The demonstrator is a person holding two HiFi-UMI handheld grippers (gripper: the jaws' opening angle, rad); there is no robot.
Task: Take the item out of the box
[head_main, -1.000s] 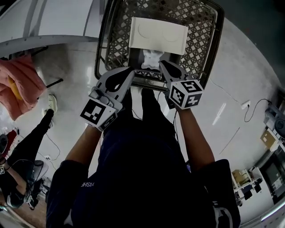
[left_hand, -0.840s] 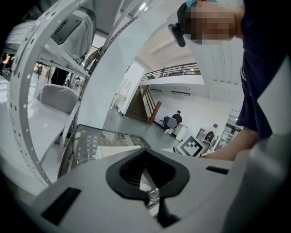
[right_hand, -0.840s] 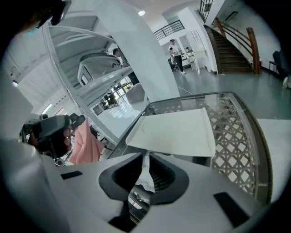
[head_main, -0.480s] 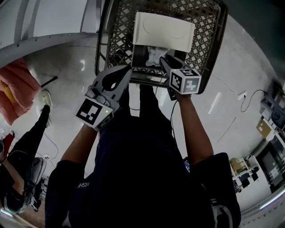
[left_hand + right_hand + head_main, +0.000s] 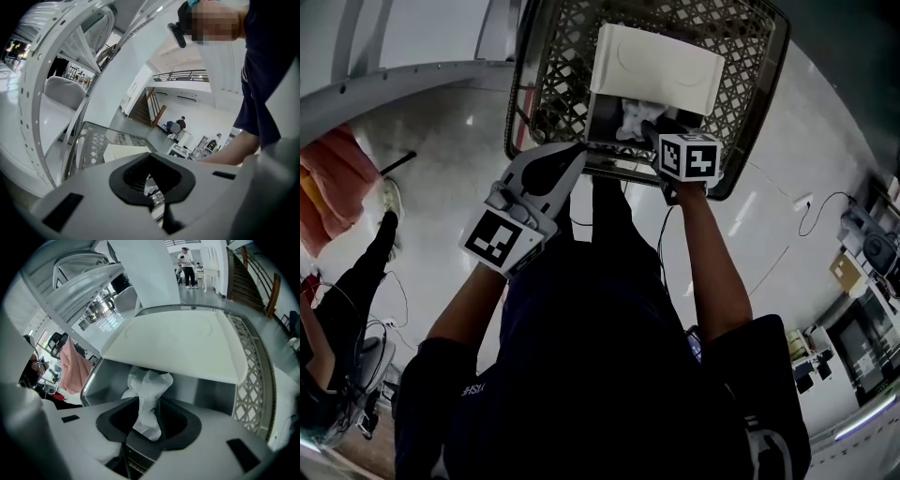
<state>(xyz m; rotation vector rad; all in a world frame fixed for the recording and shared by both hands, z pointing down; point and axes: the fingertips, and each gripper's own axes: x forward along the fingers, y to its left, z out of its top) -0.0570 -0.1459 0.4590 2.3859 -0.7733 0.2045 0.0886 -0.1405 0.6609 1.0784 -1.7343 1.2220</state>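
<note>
An open box (image 5: 605, 117) with a raised white lid (image 5: 656, 64) sits in a metal mesh basket (image 5: 546, 66). Inside it is an item wrapped in crumpled white plastic (image 5: 636, 114). My right gripper (image 5: 664, 131) points steeply down into the box's near side. In the right gripper view the plastic (image 5: 149, 390) stands up between the jaws of the right gripper (image 5: 147, 427). Those jaws have just been opening and do not visibly pinch it. My left gripper (image 5: 570, 155) hovers at the basket's near rim, shut and empty, and the left gripper (image 5: 152, 187) looks level over the basket (image 5: 93, 140).
The lid (image 5: 178, 345) overhangs the box's inside from the far side. The basket's rim and mesh walls surround the box. A pink cloth (image 5: 337, 183) and another person (image 5: 356, 309) are at the left. Cables and equipment (image 5: 862, 272) lie on the floor at the right.
My right gripper has moved forward and down from the basket's near rim into the box, tilting steeper, and now has the plastic between its jaws. The left gripper has hardly shifted.
</note>
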